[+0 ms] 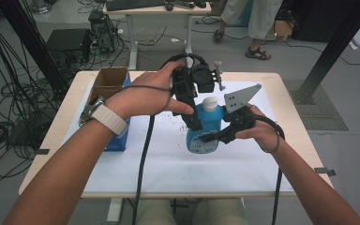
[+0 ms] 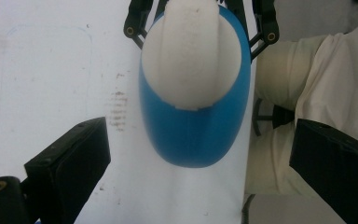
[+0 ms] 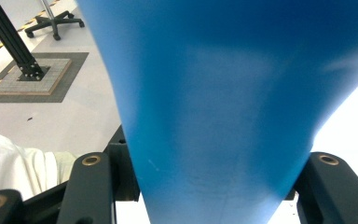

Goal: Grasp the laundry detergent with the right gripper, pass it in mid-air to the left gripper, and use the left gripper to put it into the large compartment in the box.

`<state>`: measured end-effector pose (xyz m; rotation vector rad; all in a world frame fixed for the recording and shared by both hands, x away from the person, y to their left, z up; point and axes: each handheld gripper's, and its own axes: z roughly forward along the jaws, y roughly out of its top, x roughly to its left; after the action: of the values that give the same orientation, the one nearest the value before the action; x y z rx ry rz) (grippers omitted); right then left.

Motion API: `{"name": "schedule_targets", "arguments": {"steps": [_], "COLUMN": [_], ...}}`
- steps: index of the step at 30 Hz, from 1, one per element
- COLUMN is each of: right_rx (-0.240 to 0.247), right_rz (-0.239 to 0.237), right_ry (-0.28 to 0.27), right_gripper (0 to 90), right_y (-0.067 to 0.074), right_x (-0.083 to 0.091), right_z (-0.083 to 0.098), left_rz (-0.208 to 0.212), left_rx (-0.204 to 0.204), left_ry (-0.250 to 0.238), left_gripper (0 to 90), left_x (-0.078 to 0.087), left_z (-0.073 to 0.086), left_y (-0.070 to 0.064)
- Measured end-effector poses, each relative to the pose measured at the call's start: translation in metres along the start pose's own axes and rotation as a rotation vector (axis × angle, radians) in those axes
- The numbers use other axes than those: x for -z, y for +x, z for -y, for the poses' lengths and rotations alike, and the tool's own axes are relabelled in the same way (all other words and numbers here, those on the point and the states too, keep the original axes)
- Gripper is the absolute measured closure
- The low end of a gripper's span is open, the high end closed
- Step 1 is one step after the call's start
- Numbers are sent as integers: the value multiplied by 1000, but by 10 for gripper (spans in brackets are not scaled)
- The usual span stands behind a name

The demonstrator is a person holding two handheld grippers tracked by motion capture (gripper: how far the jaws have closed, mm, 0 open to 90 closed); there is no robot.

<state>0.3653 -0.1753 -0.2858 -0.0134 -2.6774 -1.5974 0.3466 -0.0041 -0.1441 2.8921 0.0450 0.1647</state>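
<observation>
High view: blue bottle (image 1: 205, 129) upright mid-tabletop (image 1: 281, 164), right gripper (image 1: 215, 137) jaws clamped on its body. Left gripper (image 1: 194, 123) above its white cap (image 1: 209, 102), jaws apart. Cardboard box (image 1: 107, 82) well left.

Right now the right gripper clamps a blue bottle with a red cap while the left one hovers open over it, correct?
Nearly. The cap is white, not red, as the left gripper view shows. The right gripper does clamp the blue bottle, and the left gripper is open above it.
</observation>
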Motion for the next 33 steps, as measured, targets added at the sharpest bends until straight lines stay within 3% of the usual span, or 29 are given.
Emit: {"name": "schedule_targets", "arguments": {"steps": [33], "right_rx": [-6], "right_rz": [2], "right_ry": [-3], "right_gripper": [432], "right_y": [0], "right_x": [1], "right_z": [0], "left_rz": [-1], "left_rx": [4], "left_ry": [-2], "left_gripper": [55], "left_x": [1], "left_z": [1], "left_y": [1]}}
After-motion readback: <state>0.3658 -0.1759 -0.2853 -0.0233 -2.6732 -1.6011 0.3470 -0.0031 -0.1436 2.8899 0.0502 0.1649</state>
